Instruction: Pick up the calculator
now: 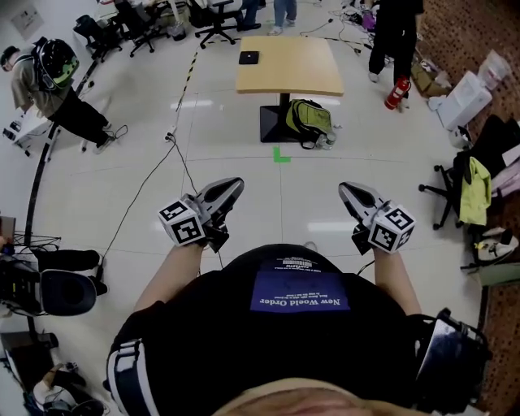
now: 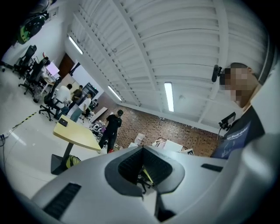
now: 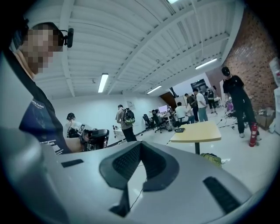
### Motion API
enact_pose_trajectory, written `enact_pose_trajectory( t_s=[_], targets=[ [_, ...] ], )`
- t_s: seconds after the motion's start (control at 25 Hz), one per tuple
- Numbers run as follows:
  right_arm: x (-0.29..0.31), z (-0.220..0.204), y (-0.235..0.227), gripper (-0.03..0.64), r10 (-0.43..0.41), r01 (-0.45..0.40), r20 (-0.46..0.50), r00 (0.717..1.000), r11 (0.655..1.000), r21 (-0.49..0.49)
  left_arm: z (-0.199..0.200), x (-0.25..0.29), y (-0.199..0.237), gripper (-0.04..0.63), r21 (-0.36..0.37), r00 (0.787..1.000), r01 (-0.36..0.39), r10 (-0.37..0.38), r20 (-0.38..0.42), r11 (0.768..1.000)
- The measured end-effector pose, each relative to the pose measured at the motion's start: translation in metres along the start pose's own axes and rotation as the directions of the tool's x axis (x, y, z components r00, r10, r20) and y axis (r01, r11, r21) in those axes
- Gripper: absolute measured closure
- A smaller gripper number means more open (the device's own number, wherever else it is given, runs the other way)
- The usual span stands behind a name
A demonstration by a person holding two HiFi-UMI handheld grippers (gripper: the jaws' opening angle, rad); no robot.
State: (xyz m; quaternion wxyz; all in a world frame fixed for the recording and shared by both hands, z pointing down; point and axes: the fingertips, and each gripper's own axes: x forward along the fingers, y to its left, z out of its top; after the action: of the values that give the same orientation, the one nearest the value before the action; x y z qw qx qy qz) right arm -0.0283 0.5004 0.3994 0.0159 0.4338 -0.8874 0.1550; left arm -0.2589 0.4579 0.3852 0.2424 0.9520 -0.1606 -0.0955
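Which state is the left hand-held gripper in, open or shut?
Shut. In the left gripper view, the left hand-held gripper has its jaws closed together, and nothing is held between them.

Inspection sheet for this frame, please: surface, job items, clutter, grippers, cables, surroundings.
Surface: yellow table, well ahead of the person, bare apart from one item.
Job's things: calculator, dark and flat, near the table's far left corner, untouched.
Clutter: green backpack on the floor by the table's base.
Grippers: left gripper and right gripper, jaws together, both empty.
Cables: black cable across the floor, left side.
Surroundings: red fire extinguisher, office chairs, people standing around.
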Motion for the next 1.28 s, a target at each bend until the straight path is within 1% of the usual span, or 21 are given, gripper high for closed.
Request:
enact_pose_trajectory(
  t_s=[0.16,0.32,0.44,0.52,0.6,0.72,0.88,1.04,1.12,1.2,1.28],
  targets=[
    [0.022,0.019,-0.062,0.632,0.079,-0.079,0.01,0.997,0.997,-0.002,0.017,0.048,0.02,0.589,-0.005,0.998,-0.046,0.047,0.046,0.999],
    [0.033,0.035,-0.128,0.632,0.164,-0.164,-0.02,0.986,0.987,-0.001,0.024,0.11,0.036,0.589,-0.01,0.99,-0.122,0.123,0.073,0.992],
    [0.037,0.053,-0.171,0.632,0.225,-0.225,-0.037,0.974,0.974,-0.018,0.036,0.154,0.04,0.589,0.008,0.983,-0.155,0.154,0.1,0.988],
    [0.045,0.073,-0.2,0.632,0.239,-0.24,-0.032,0.97,0.971,-0.021,0.049,0.183,0.046,0.589,0.008,0.979,-0.164,0.161,0.121,0.986],
    [0.054,0.088,-0.22,0.632,0.253,-0.254,-0.02,0.967,0.967,-0.019,0.057,0.203,0.051,0.589,0.013,0.979,-0.168,0.165,0.116,0.986],
    [0.064,0.09,-0.232,0.632,0.275,-0.275,-0.019,0.961,0.961,-0.027,0.057,0.209,0.063,0.589,0.022,0.976,-0.191,0.188,0.106,0.981],
    [0.084,0.09,-0.249,0.632,0.266,-0.266,-0.027,0.964,0.964,-0.017,0.06,0.214,0.09,0.589,-0.01,0.974,-0.192,0.192,0.119,0.981],
    [0.108,0.082,-0.247,0.632,0.25,-0.251,-0.036,0.968,0.967,-0.047,0.054,0.21,0.121,0.589,-0.007,0.981,-0.153,0.153,0.119,0.988],
    [0.135,0.093,-0.255,0.632,0.218,-0.22,-0.039,0.975,0.973,-0.07,0.072,0.212,0.153,0.589,-0.013,0.985,-0.118,0.119,0.122,0.993],
    [0.171,0.115,-0.27,0.632,0.167,-0.169,-0.03,0.985,0.983,-0.074,0.104,0.217,0.195,0.589,-0.018,0.989,-0.082,0.084,0.119,0.996],
    [0.206,0.134,-0.279,0.632,0.126,-0.127,-0.013,0.992,0.99,-0.06,0.134,0.216,0.232,0.589,-0.016,0.992,-0.061,0.062,0.109,0.998]
  ],
)
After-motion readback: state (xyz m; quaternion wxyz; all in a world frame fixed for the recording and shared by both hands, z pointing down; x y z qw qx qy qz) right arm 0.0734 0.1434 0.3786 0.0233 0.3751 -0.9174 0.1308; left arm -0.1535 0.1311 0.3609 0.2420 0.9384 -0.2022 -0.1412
